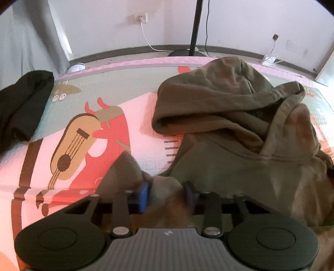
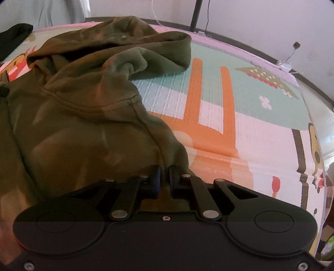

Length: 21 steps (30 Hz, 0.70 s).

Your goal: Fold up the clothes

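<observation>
Beyond left tool [image 1: 167,191]: wall outlet [image 1: 141,18].

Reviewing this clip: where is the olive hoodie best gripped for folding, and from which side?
Probably the near shoulder edges of the hoodie, approached steeply from above: hood and sleeves bunch at the far side. The left gripper and right gripper pinch there.

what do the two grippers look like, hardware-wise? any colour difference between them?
Both are black two-finger linkage units with silver pivot pins and round black discs at each side. The left gripper has a grey ribbed centre plate and a blue pad on one of its fingers. The right gripper is all black, with black fingers. No cables or sleeves visible.
</observation>
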{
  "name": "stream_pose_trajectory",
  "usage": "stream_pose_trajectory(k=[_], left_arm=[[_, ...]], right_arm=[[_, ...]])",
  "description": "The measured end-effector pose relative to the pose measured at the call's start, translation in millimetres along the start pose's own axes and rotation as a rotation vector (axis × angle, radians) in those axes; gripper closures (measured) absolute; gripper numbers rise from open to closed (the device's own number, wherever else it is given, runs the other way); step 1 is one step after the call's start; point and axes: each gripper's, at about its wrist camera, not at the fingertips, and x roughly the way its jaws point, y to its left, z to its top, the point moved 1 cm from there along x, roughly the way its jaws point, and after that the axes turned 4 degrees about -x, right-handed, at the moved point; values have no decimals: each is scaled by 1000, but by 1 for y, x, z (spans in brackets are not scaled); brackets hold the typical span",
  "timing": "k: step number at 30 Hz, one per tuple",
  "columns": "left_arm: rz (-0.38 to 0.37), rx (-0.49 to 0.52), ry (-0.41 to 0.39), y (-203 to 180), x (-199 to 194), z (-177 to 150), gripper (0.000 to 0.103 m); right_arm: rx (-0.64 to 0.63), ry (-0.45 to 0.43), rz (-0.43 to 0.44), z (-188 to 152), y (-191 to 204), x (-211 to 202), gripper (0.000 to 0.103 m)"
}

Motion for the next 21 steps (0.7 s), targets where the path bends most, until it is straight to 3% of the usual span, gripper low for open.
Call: stream_pose_trajectory(k=[1,6,14,21], left_arm=[[1,-2,-2,-1,-2,0,81],[35,-4,-26,-2,-6,2,88],[204,-32,-68,-3,-2,10,91],[247,-71,-62,6,6,14,90]], right_arm=[[12,-4,-4,0,-1,0,97],[47,-22,-22,2,-3,-1,97],[68,-72,-42,17,0,2,97],[79,-121,-52,37,5,10,97]])
